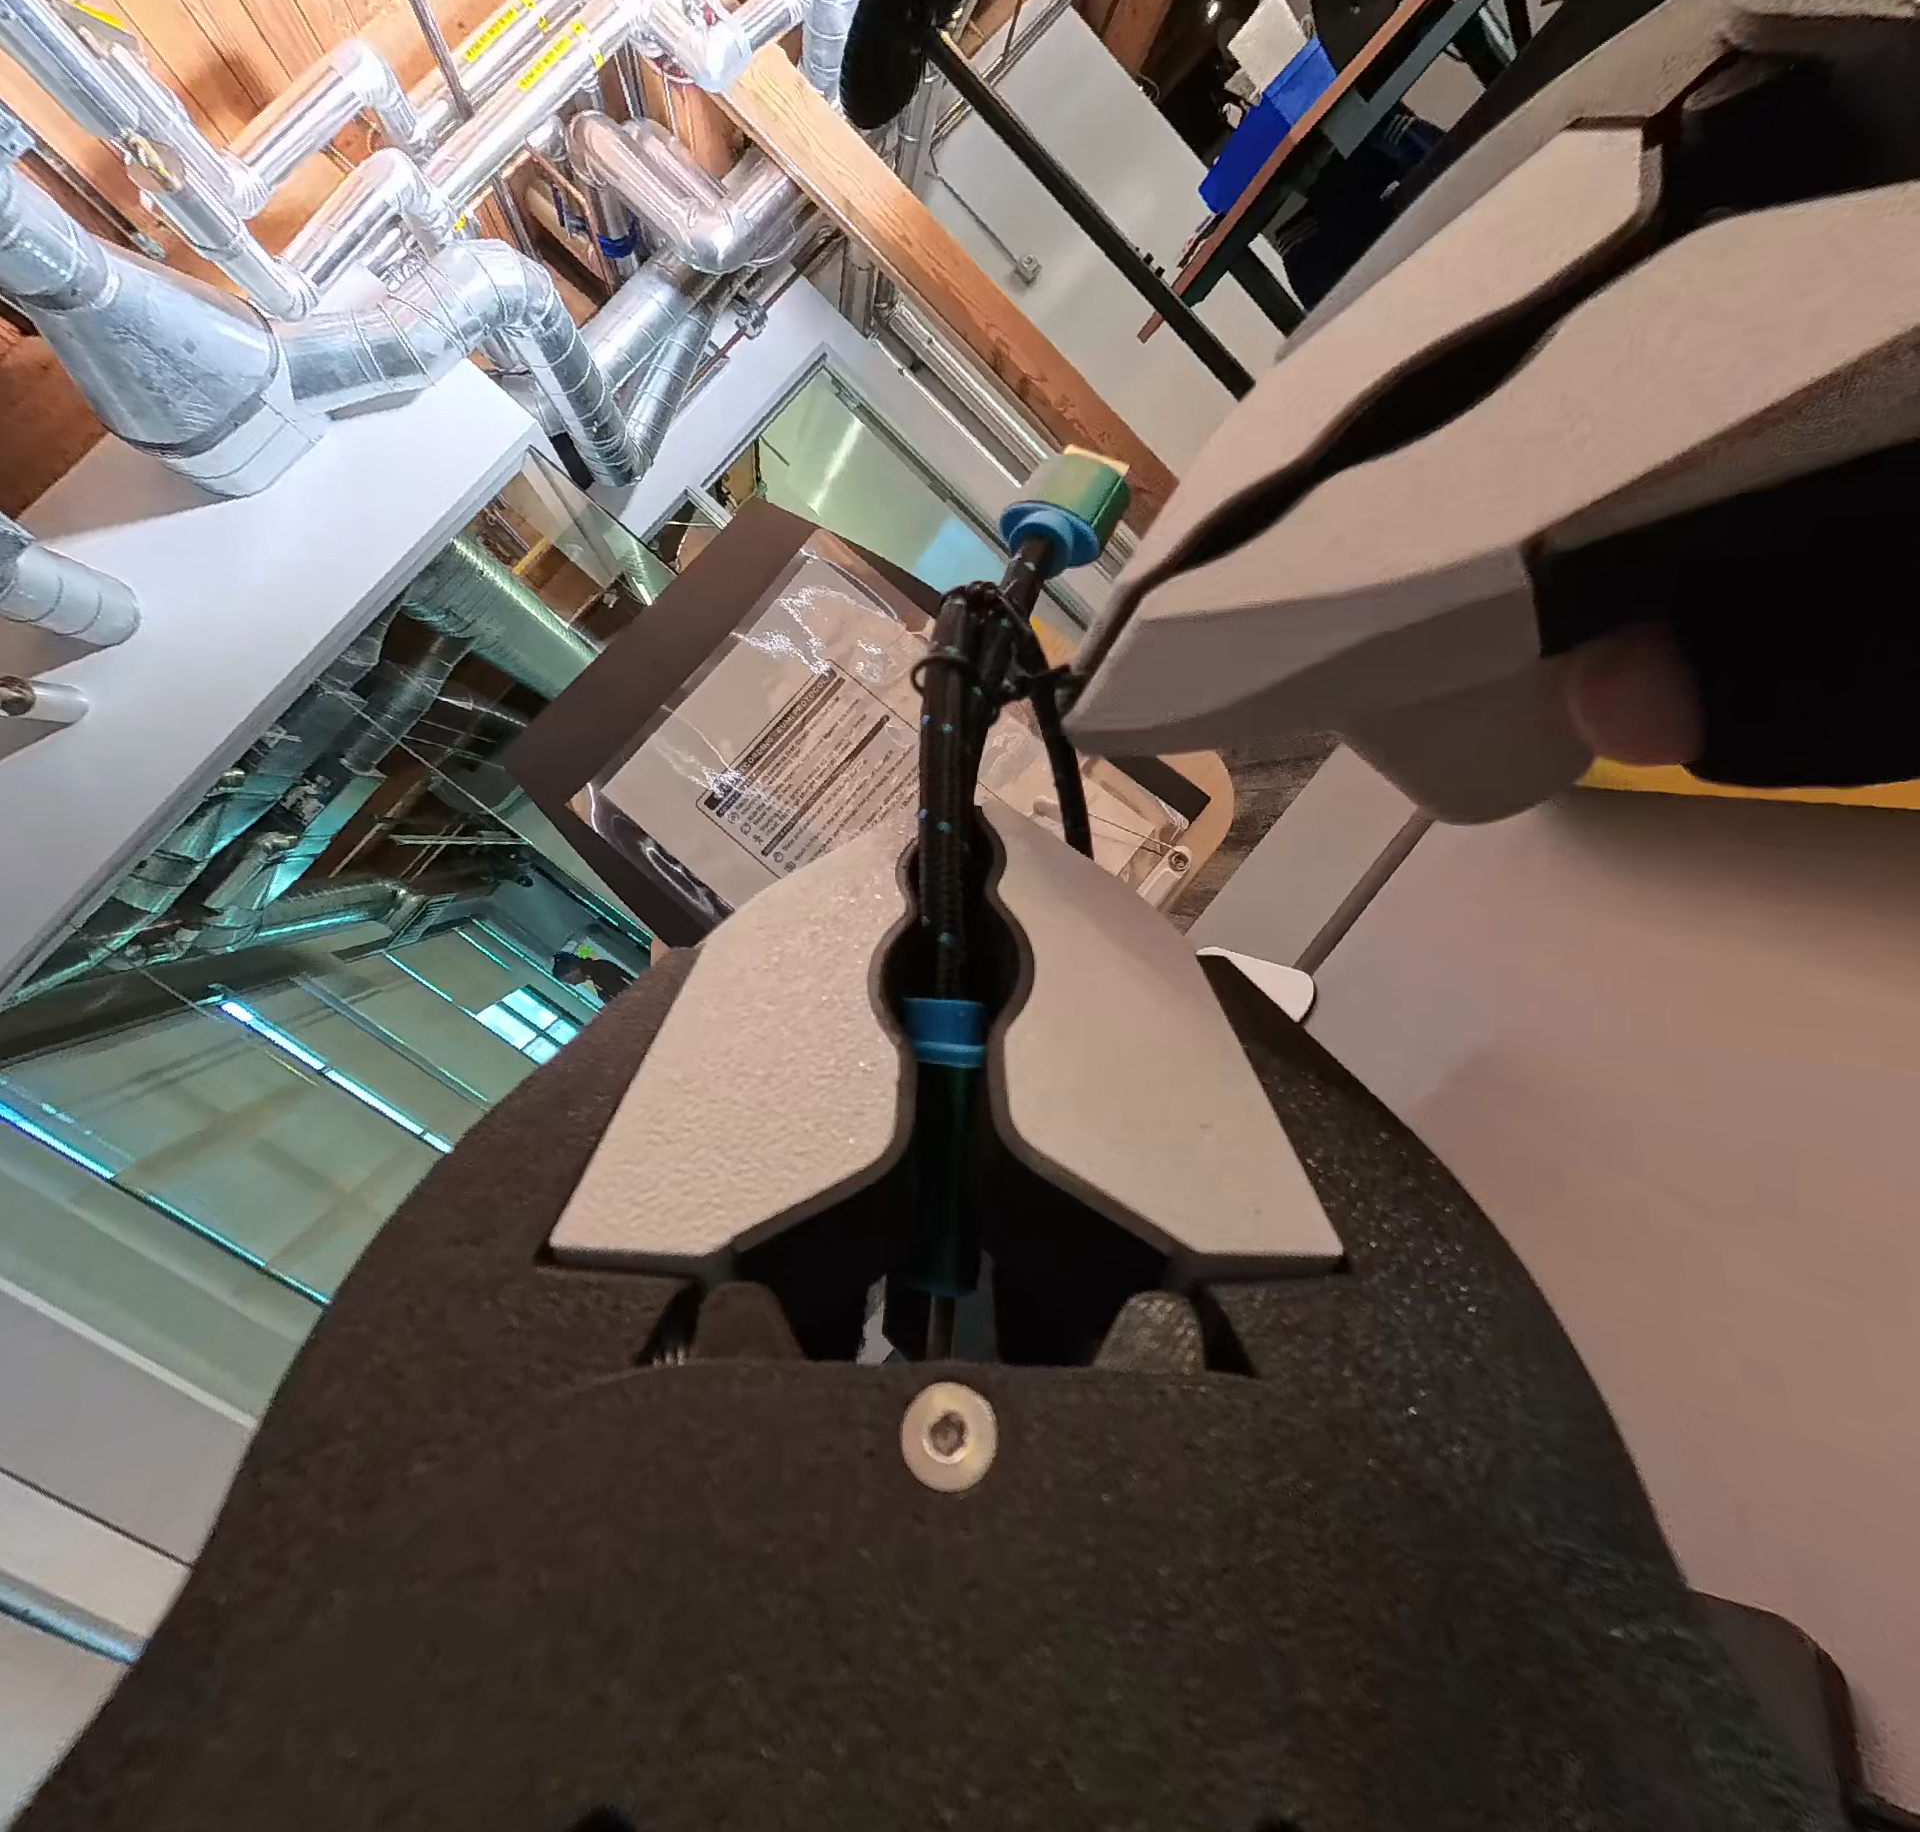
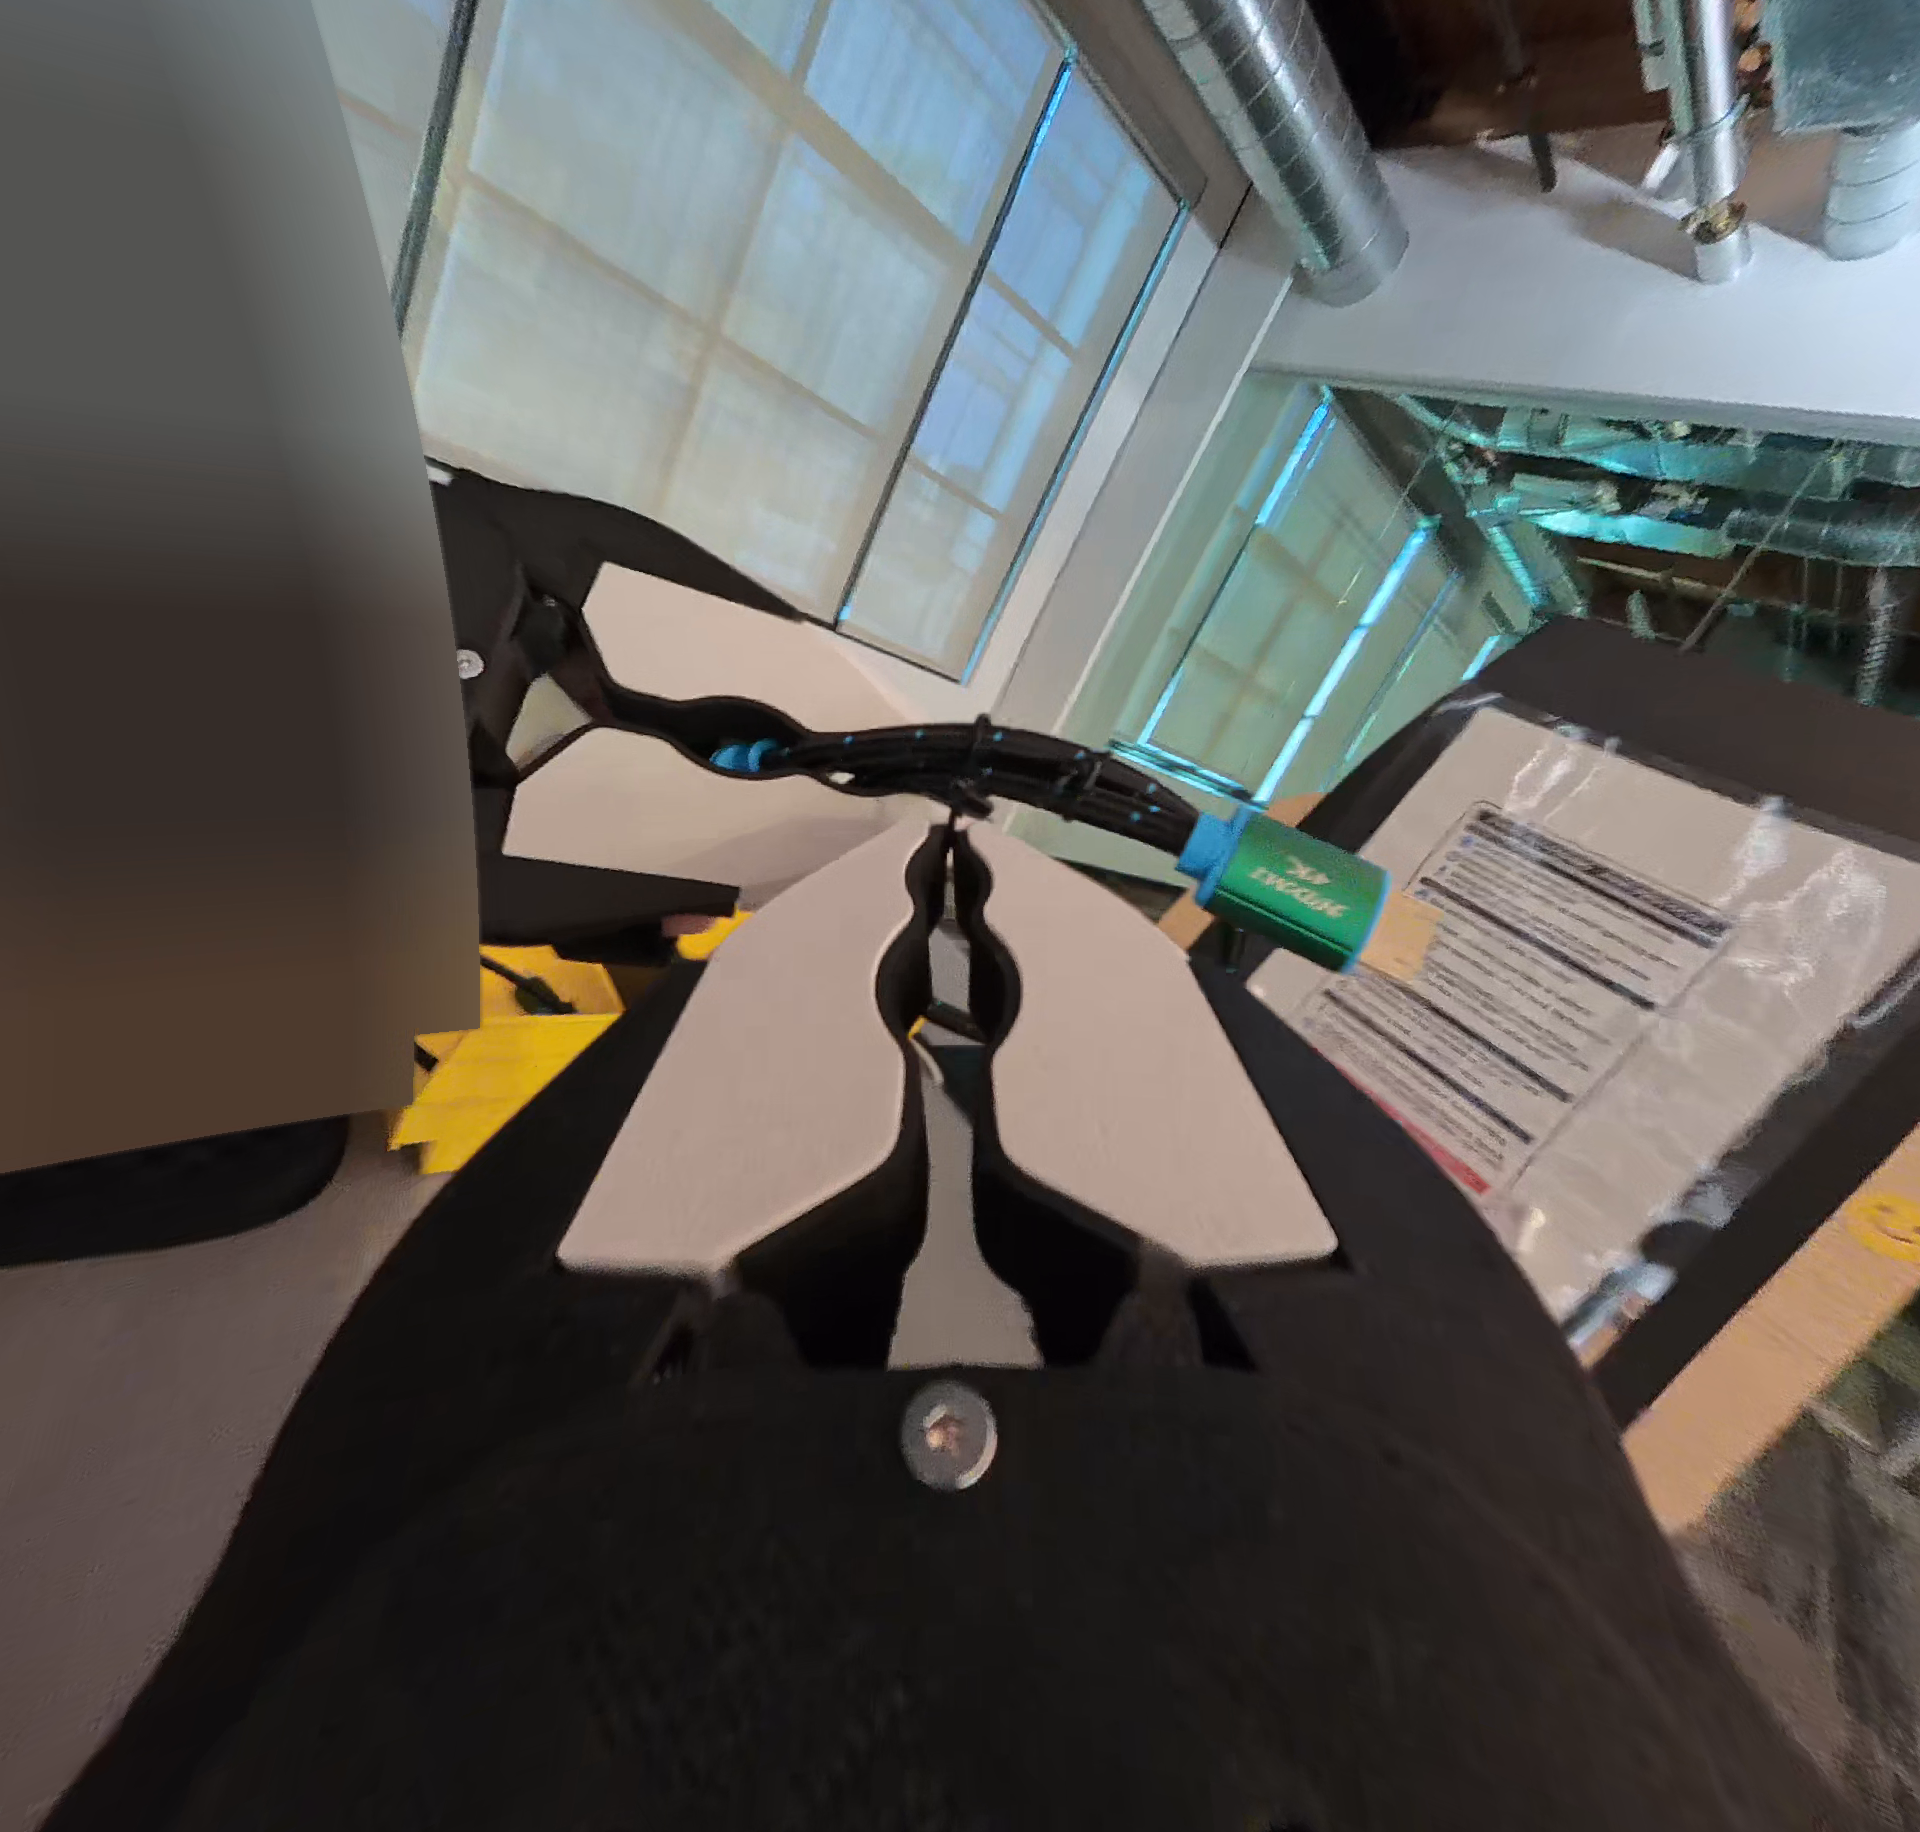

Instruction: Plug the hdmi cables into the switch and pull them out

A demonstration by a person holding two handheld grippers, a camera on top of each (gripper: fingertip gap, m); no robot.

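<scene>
A coiled black braided HDMI cable (image 1: 943, 743) is bound with thin black ties. My left gripper (image 1: 951, 847) is shut on one green plug with a blue collar (image 1: 940, 1044), held lengthwise between the fingers. The other green plug (image 1: 1081, 494) sticks out free at the far end of the bundle. My right gripper (image 2: 951, 842) is shut, its tips pinching a black tie (image 2: 971, 795) on the bundle (image 2: 1039, 764), with the free green plug (image 2: 1288, 894) to its right. The left gripper (image 2: 665, 722) shows on the left of the right wrist view. The switch is not in view.
A black-framed board holding a plastic-covered printed sheet (image 1: 790, 743) stands just beyond the cable; it also shows in the right wrist view (image 2: 1558, 951). A yellow object (image 2: 499, 1076) lies lower left. Windows and silver ducts fill the background.
</scene>
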